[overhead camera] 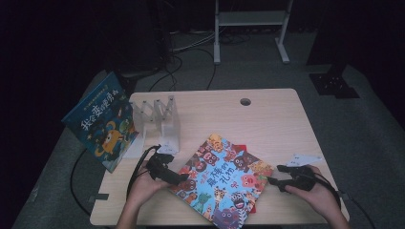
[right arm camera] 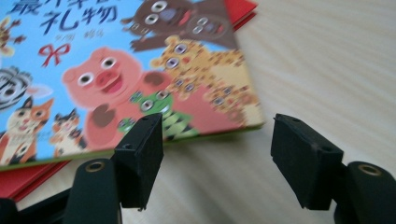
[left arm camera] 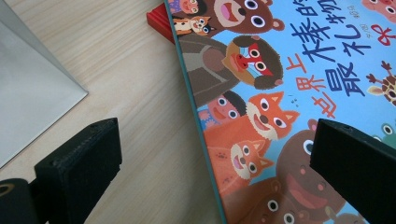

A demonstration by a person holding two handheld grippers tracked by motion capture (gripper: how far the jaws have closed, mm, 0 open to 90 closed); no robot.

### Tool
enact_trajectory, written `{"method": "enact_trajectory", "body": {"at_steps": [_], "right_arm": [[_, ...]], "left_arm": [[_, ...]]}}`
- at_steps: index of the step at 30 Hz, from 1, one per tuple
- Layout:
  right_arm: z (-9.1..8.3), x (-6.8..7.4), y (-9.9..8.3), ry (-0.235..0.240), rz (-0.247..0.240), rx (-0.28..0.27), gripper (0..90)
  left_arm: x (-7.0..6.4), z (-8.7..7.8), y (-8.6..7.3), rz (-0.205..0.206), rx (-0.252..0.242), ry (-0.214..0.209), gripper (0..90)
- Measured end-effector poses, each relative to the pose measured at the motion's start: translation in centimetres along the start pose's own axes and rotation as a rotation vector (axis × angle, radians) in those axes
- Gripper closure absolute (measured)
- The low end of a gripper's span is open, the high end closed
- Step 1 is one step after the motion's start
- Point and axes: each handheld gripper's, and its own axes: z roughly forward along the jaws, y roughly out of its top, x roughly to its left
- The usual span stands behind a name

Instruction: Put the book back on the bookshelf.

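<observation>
Beside picture book [overhead camera: 223, 180] edges: both claws open.

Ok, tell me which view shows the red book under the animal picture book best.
The right gripper view: the red book sticks out below the animal picture book's near edge and again at its far corner. The left gripper view catches one red corner. The high view gives thin red slivers.

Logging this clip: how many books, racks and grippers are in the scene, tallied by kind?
Picture books: 3 – animal-cover book, thin red book beneath it, blue monster-cover book leaning at the table's left edge.
Clear plastic book rack: 1.
Grippers: 2 – left gripper, right gripper.
Total: 6.
</observation>
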Motion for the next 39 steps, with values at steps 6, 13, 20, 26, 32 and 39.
{"method": "enact_trajectory", "body": {"at_steps": [6, 13, 20, 26, 32, 39], "right_arm": [[0.5, 0.5, -0.1, 0.027, -0.007, 0.001, 32.7], [0.8, 0.1, 0.2, 0.053, 0.004, 0.018, 31.3], [1.5, -0.1, 0.8, 0.05, 0.002, 0.004, 32.3], [2.3, -0.2, 1.7, 0.047, -0.019, 0.007, 32.7], [2.9, -0.1, 2.4, 0.049, -0.029, 0.012, 32.8], [3.8, 0.5, 3.2, 0.052, -0.064, 0.016, 33.3]], "left_arm": [[0.0, 0.3, 0.0, 0.001, 0.004, 0.0, 1.3], [0.3, 0.9, 0.1, -0.007, 0.011, -0.012, 1.3], [0.5, 1.0, -0.2, -0.016, 0.011, -0.015, 1.3], [0.9, 1.1, -0.8, -0.037, 0.021, -0.025, 1.3], [1.1, 1.1, -1.2, -0.051, 0.018, -0.035, 1.3], [1.2, 0.9, -1.7, -0.066, 0.013, -0.049, 1.3]]}}
